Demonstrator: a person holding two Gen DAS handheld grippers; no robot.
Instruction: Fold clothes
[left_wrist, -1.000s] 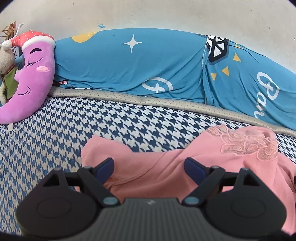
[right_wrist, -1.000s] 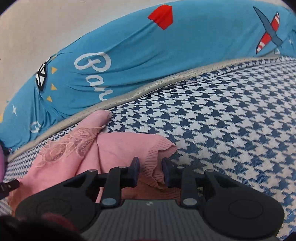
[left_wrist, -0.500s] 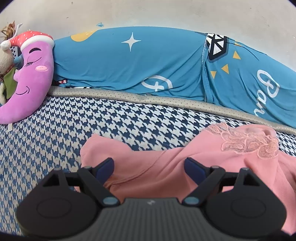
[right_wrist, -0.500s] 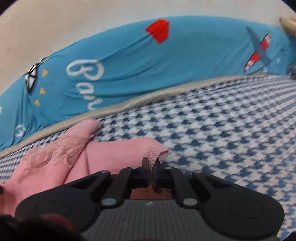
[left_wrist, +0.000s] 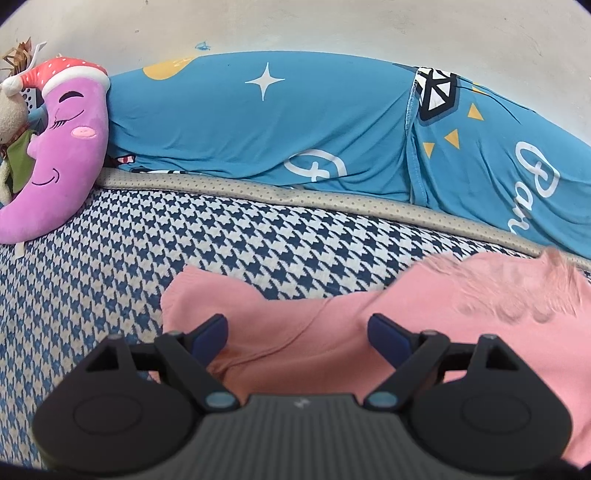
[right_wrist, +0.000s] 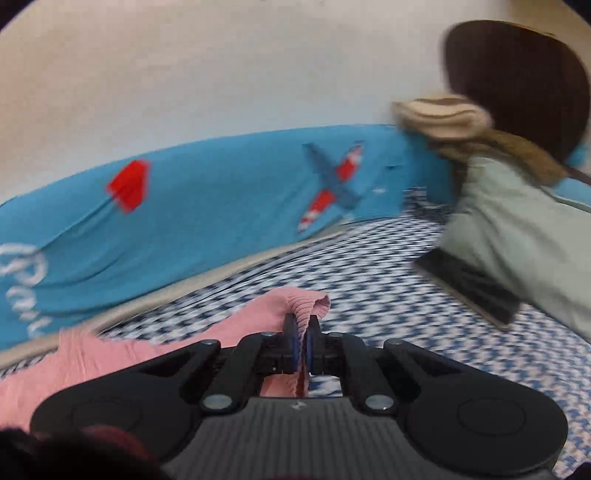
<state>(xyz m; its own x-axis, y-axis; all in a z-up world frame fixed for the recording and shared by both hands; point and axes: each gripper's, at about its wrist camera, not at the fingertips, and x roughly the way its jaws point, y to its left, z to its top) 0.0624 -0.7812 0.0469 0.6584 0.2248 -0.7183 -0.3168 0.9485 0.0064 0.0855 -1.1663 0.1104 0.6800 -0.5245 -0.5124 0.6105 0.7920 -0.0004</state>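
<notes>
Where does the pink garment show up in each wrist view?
Left wrist: pink garment lower centre to right, under the open left gripper.
Right wrist: lower left, its ribbed edge clamped in the right gripper.
Shared landmark: blue cover along the wall.

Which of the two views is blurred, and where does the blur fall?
Left wrist view: mostly sharp, only the lace part of the pink top is smeared. Right wrist view: blurred nearly throughout, checked bedcover streaked, while the right gripper stays crisp.

The ribbed edge of the pink garment (right_wrist: 273, 314) is pinched between the closed fingers of the right gripper (right_wrist: 302, 341), above the houndstooth cover (right_wrist: 388, 273).
</notes>
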